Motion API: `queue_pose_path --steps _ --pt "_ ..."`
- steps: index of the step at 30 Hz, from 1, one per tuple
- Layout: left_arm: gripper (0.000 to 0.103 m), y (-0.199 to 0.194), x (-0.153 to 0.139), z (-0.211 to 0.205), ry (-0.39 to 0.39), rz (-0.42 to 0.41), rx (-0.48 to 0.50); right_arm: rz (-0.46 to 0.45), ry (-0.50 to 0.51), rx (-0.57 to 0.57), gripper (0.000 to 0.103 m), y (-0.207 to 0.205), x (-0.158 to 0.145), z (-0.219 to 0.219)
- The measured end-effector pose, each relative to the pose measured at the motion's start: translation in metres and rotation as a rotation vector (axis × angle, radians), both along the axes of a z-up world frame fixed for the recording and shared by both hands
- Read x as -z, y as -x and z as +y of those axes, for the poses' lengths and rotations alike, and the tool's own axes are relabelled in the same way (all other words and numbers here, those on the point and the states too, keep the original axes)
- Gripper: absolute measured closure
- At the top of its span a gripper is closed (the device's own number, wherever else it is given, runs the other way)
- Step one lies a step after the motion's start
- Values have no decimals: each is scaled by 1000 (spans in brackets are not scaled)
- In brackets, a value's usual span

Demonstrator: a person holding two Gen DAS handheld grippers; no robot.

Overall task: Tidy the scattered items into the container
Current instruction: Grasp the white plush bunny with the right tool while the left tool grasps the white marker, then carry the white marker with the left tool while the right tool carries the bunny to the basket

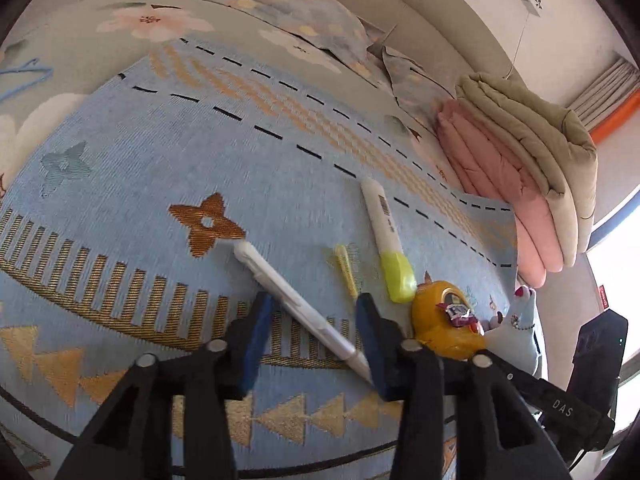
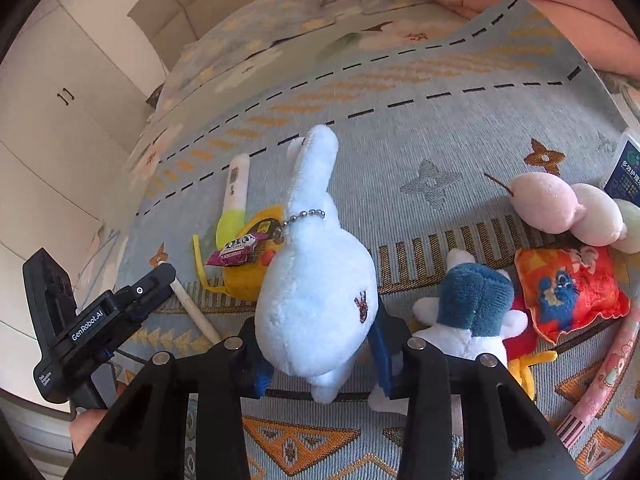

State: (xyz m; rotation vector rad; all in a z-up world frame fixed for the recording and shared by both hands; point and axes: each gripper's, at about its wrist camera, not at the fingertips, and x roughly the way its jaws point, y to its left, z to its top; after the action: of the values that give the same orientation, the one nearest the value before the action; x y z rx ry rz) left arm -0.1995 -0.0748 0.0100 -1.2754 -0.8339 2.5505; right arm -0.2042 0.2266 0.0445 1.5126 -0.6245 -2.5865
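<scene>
Right gripper point(image 2: 320, 360) squeezes the white bunny toy point(image 2: 316, 272). Left gripper point(image 1: 312, 328) is open around a white pen point(image 1: 296, 300) on the bed.

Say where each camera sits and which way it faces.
Left wrist: on the left hand-held gripper, angled down at a white pen between its open fingers.
Right wrist: on the right hand-held gripper, looking down at a white plush between its fingers; a hand shows.
Shared: highlighter, yellow case.

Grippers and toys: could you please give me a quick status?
Left hand-held gripper open astride white pen. Right hand-held gripper shut on white plush. No container seen.
</scene>
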Motion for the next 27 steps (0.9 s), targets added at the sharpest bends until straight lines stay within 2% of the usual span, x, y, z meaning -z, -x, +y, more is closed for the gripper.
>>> queue_pose_path --steps 1,2,4,5,6,8,9,10,11,14,16,19,22,24,27 --pt "25 0 -2 10 39 14 -9 1 2 1 63 -1 0 1" --pt "24 1 -4 25 135 14 -8 2 5 3 63 -1 0 2" --pt "25 4 -4 61 390 -2 31 5 10 4 63 -2 -1 4" --pt "27 6 -4 74 475 -9 47 6 11 5 63 -2 -1 5" --pt "32 6 -5 82 516 -5 65 7 14 7 63 -2 -1 5" --pt "53 3 -8 82 505 14 79 11 25 8 63 -2 -1 7" --pt "60 2 -9 76 478 16 74 15 30 11 63 -2 -2 8" --pt "74 2 -10 69 442 18 81 19 34 15 63 -2 -3 9" --pt "83 2 -11 64 402 24 110 21 37 17 63 -2 -3 11" --pt "95 2 -13 57 327 22 209 26 42 23 64 -3 -4 13" --pt "95 0 -13 57 302 7 258 34 37 21 64 -4 -6 12" --pt "95 -2 -13 62 307 -7 310 53 38 9 64 -4 -11 10" --pt "95 0 -9 66 310 -14 299 53 28 5 64 -3 -12 8" --pt "95 -1 -9 71 343 -6 303 41 29 9 64 -2 -8 8" --pt "87 0 -8 76 350 11 293 22 51 26 64 -1 -3 12"
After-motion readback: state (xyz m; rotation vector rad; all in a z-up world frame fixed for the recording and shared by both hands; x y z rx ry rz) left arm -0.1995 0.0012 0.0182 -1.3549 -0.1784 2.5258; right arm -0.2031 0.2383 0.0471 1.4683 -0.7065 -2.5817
